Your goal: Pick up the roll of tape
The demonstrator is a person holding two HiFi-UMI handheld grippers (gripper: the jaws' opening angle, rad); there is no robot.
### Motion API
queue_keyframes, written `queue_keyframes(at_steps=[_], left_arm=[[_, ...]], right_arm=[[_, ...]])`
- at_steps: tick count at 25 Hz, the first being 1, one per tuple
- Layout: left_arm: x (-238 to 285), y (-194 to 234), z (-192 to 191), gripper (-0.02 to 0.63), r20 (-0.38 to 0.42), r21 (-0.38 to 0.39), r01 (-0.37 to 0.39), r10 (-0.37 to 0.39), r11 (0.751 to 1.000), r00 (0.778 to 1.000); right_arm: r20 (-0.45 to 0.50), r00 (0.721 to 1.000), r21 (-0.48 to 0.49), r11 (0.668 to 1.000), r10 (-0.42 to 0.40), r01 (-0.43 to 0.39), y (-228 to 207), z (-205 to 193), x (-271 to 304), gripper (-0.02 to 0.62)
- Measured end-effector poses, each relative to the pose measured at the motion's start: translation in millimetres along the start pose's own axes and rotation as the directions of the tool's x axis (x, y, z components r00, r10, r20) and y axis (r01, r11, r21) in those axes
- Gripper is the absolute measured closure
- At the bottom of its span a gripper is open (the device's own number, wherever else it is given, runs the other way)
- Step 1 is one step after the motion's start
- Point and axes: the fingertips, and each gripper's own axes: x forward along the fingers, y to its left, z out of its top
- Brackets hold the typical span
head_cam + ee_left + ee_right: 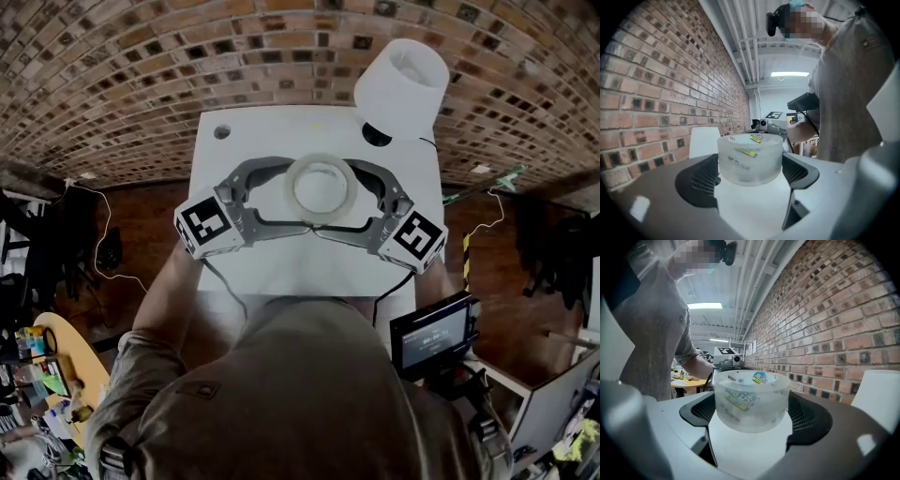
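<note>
A roll of clear tape [320, 185] lies flat on the white table [281, 267], near its middle. My left gripper [299, 195] reaches in from the left and my right gripper [337, 197] from the right, and their jaws form a ring around the roll. Both are open wide. In the left gripper view the tape [750, 158] stands between the black pads [699, 180] of the left gripper [750, 171]. In the right gripper view the tape [752, 399] likewise fills the gap of the right gripper [750, 414]. I cannot tell whether any pad touches it.
A white lamp shade [403, 86] stands at the table's far right corner, close behind the right gripper. A brick wall [141, 75] runs behind the table. A small screen [433, 333] sits by the near right edge. The person's torso is against the near edge.
</note>
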Motion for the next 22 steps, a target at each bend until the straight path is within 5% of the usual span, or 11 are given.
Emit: queue_keyframes(at_steps=[11, 22], left_arm=[[30, -82, 13, 0.175, -0.108, 0.092, -0.077, 0.087, 0.993, 0.990], [27, -115, 21, 0.176, -0.164, 0.191, -0.066, 0.098, 0.979, 0.982]], right_arm=[[-0.046, 0.999, -0.068, 0.997, 0.026, -0.029, 56, -11, -61, 0.091], [-0.122, 0.989, -0.154, 0.986, -0.083, 0.063, 85, -6, -77, 0.086]])
